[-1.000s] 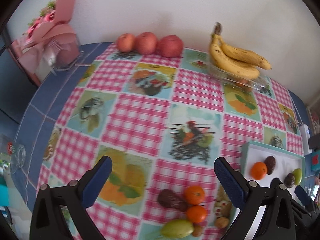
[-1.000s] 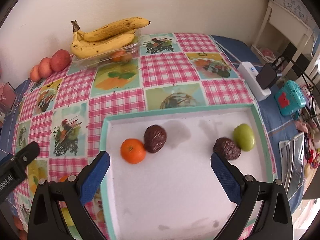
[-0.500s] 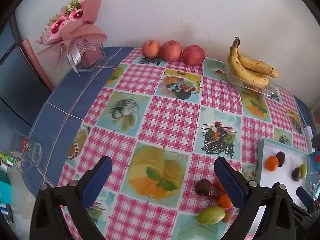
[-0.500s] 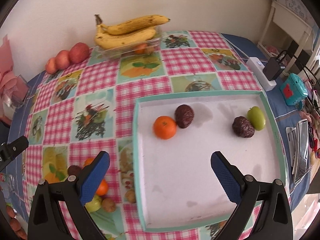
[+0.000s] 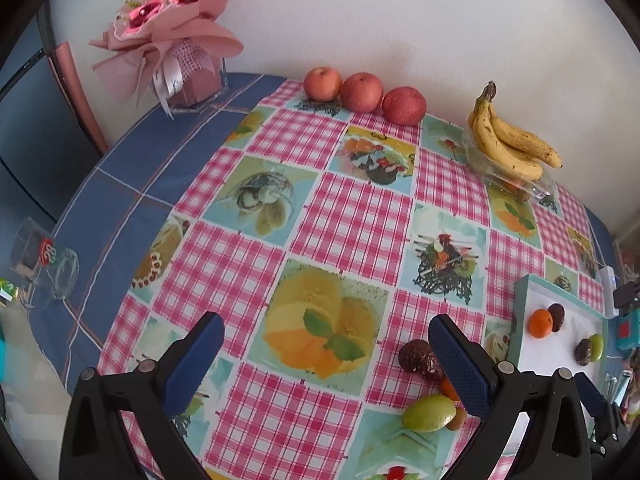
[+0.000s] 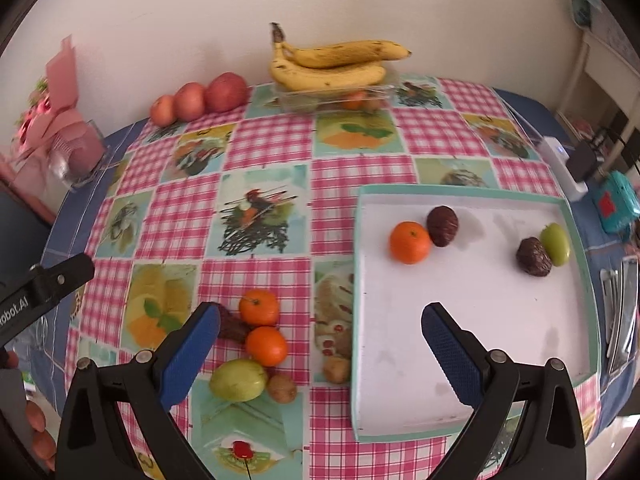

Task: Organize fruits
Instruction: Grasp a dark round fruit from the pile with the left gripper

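A white tray with a teal rim [image 6: 460,340] [image 5: 520,320] lies on the checked tablecloth and holds an orange [image 6: 410,241], two dark wrinkled fruits [image 6: 442,220] [image 6: 533,256] and a green fruit [image 6: 555,243]. Left of the tray sits a loose cluster: two oranges [image 6: 259,307] [image 6: 266,345], a dark fruit [image 5: 418,356], a green fruit [image 6: 238,379] [image 5: 429,413] and two small brown fruits [image 6: 282,388] [image 6: 337,369]. My right gripper [image 6: 320,334] hovers open above the tray's left rim. My left gripper [image 5: 326,344] is open over the cloth, left of the cluster.
Three red apples [image 5: 362,92] and a banana bunch [image 5: 508,140] on a clear box [image 6: 336,98] line the back wall. A pink bouquet [image 5: 168,40] stands back left and a glass [image 5: 44,264] lies at the left edge. A white power strip [image 6: 564,168] and teal gadget [image 6: 614,204] sit right of the tray.
Both grippers have pulled back and swung left, staying open. The loose fruit cluster has come into the right wrist view and the tray has slid to the right of it.
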Tool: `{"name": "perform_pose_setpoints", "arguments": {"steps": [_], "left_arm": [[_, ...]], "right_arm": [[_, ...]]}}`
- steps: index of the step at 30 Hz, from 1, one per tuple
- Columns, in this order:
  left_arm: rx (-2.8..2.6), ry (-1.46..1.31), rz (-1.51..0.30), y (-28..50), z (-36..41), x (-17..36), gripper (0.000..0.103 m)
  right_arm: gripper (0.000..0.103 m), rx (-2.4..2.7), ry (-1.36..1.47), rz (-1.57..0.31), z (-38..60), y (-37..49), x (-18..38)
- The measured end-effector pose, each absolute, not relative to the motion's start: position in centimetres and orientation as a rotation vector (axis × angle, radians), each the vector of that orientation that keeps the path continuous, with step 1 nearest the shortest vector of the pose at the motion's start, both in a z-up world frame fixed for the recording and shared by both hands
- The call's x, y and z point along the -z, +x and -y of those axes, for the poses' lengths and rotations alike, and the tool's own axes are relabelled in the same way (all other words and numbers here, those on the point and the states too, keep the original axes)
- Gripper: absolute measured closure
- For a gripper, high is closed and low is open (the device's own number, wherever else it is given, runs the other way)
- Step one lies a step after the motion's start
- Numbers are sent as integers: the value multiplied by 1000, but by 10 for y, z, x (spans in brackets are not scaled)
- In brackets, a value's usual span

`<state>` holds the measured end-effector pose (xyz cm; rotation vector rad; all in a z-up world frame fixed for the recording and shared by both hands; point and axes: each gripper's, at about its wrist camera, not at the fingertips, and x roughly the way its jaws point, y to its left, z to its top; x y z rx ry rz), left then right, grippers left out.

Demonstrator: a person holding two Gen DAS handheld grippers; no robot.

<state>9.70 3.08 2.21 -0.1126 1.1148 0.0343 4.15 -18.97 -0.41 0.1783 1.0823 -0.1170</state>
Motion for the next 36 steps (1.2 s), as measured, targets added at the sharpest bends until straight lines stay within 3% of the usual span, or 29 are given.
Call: {"name": "perform_pose_setpoints", "arguments": {"steps": [9, 14, 32, 36], "left_arm": [[-19, -172, -1160, 102, -30, -2, 0], [8, -188, -1184, 105, -21, 9, 2], [123, -238, -1355, 113, 19, 60, 19], [140, -227, -1375, 113, 29, 67, 31]], "right_arm": [[3, 79, 163, -1079, 184, 38, 10], [17, 74, 183, -1103, 187, 41, 18], [18, 125, 261, -1225, 211, 45, 45], [18, 132, 263, -1236, 213, 45, 46]]}}
